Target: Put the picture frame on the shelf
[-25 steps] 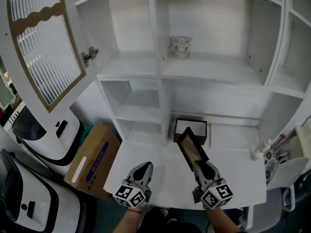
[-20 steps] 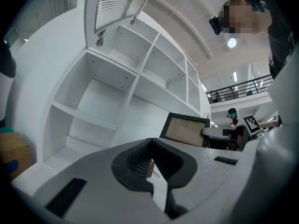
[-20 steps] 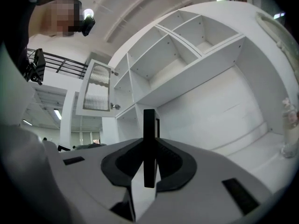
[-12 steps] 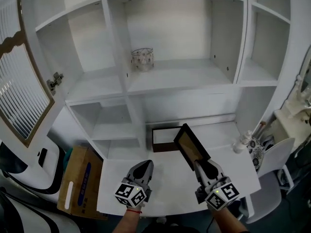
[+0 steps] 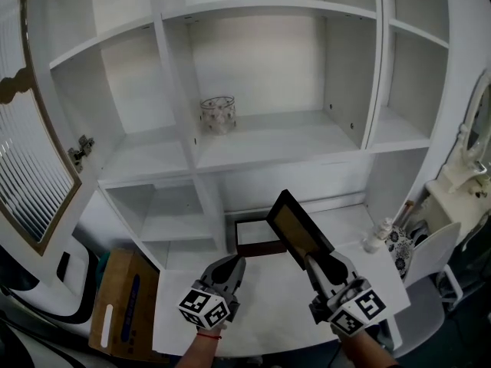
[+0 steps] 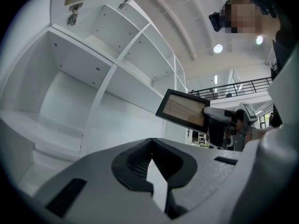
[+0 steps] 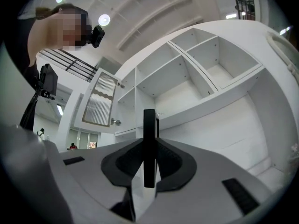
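Shelving (image 5: 268, 140) fills the view ahead; its wide middle bay is open but for a glass jar (image 5: 219, 114) at the left end. Right claw (image 5: 316, 261) is clenched on the lower corner of the picture frame (image 5: 298, 222), holding it tilted in the air above the bench (image 5: 268, 307), below that bay's front edge. Left claw (image 5: 232, 263), closed and empty, hovers beside it. A dark tray (image 5: 249, 247) lies on the bench behind the frame; a cabinet door (image 5: 31, 167) stands open far left.
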Demonstrator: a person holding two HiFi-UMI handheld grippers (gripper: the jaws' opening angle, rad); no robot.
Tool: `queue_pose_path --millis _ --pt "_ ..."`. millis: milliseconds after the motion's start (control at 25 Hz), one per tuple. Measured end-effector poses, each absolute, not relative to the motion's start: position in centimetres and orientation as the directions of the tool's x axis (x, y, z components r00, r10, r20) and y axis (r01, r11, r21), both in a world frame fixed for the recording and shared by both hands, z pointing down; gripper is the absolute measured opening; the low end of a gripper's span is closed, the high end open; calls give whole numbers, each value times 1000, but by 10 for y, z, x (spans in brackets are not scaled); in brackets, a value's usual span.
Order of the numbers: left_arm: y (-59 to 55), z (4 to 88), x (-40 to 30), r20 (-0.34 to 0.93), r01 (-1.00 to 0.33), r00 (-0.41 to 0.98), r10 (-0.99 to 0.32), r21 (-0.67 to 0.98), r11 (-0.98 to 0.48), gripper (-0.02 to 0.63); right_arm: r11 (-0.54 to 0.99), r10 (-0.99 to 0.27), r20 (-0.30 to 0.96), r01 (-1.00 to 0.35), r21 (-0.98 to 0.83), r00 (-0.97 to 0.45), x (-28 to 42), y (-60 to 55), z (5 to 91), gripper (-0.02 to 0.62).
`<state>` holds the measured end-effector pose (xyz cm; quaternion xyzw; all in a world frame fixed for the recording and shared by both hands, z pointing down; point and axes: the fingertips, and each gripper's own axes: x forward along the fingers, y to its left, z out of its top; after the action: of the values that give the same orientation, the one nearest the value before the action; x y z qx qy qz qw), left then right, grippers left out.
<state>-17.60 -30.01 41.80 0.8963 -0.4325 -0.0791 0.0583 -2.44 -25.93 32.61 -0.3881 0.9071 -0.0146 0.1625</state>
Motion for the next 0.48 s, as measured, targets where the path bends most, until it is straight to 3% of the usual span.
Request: queue_pose_path --millis 480 --pt "-324 380 -175 -129 -782 604 -787 96 -616 5 754 -657 -380 -582 -306 -651 -19 -292 256 67"
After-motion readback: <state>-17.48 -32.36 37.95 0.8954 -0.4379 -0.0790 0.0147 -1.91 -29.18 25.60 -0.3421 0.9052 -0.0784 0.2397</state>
